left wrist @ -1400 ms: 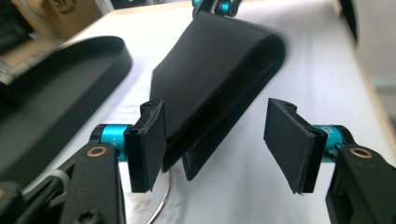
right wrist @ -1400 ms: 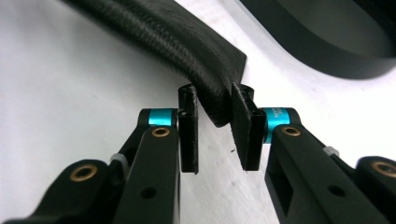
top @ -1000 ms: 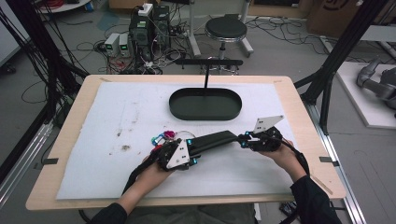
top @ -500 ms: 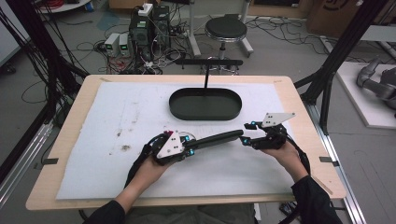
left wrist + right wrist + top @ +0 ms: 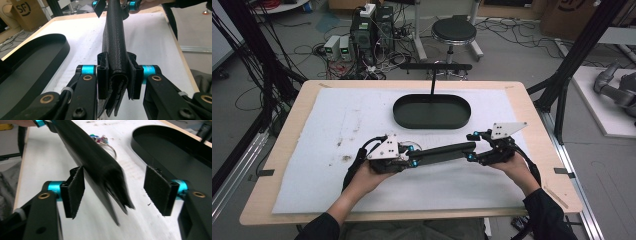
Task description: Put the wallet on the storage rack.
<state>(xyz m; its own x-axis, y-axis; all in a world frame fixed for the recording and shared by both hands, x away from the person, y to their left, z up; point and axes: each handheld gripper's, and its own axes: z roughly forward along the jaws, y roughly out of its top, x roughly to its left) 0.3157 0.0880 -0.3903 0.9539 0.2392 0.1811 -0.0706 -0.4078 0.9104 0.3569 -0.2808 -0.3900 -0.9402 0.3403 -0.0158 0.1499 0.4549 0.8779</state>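
A long black leather pouch (image 5: 443,151) hangs level just above the white mat, in front of the tray. My left gripper (image 5: 414,159) is shut on its left end; in the left gripper view its jaws have just closed and both pads (image 5: 102,75) press the folded pouch (image 5: 115,37). My right gripper (image 5: 471,147) is open, its jaws having just parted. The pouch's other end (image 5: 100,167) lies between the wide-apart pads (image 5: 155,190), close to the left one. A key ring with coloured tags (image 5: 102,140) lies on the mat beyond.
A black oval tray (image 5: 432,122) sits at the middle of the mat (image 5: 312,150), behind both grippers. A black T-shaped stand (image 5: 434,67) rises at the table's far edge. The tray's wall (image 5: 140,135) is just right of my right gripper.
My right gripper has let go of the pouch's end and now stands open around it. My left gripper has tightened on the other end and lifted slightly.
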